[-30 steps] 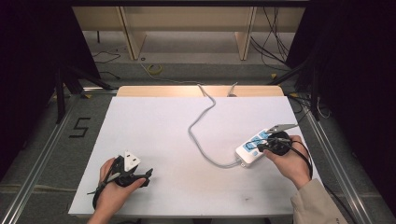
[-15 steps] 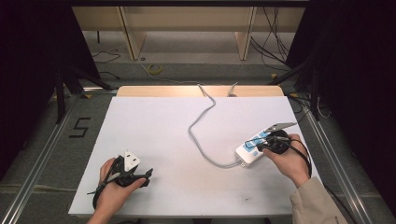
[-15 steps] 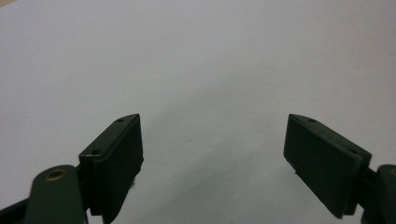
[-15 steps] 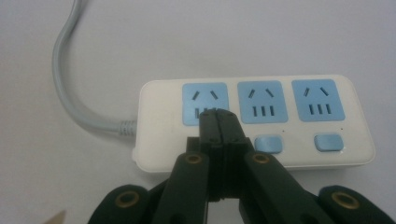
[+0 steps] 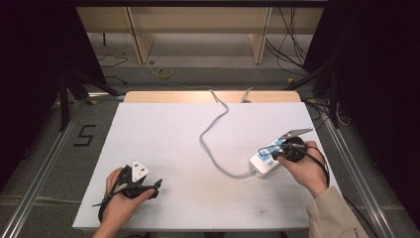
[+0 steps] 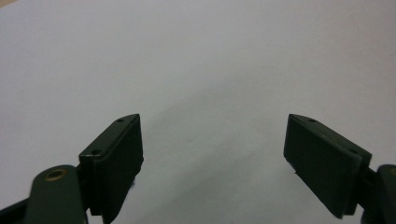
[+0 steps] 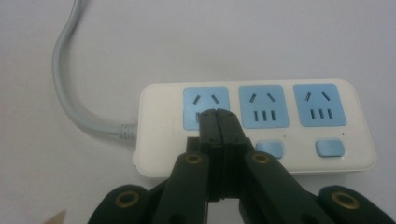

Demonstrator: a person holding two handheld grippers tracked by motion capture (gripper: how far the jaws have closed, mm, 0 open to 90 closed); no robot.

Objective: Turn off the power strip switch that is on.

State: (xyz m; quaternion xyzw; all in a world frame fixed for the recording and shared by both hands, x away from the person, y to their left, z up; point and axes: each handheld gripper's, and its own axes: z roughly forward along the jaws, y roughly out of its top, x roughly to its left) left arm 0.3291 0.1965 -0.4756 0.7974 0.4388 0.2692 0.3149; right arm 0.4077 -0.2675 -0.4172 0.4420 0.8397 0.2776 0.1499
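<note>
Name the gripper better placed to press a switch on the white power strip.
Right. The right gripper sits shut over the white power strip, beside its blue switches; the left gripper hangs open far off.

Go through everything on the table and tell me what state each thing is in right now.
Power strip: lying flat on the table, sockets up, all three sockets empty.
Grey cord: attached to the strip, snaking to the far edge.
Right tongs: shut, tips over the strip's first socket.
Left tongs: open, nothing between the jaws.
</note>
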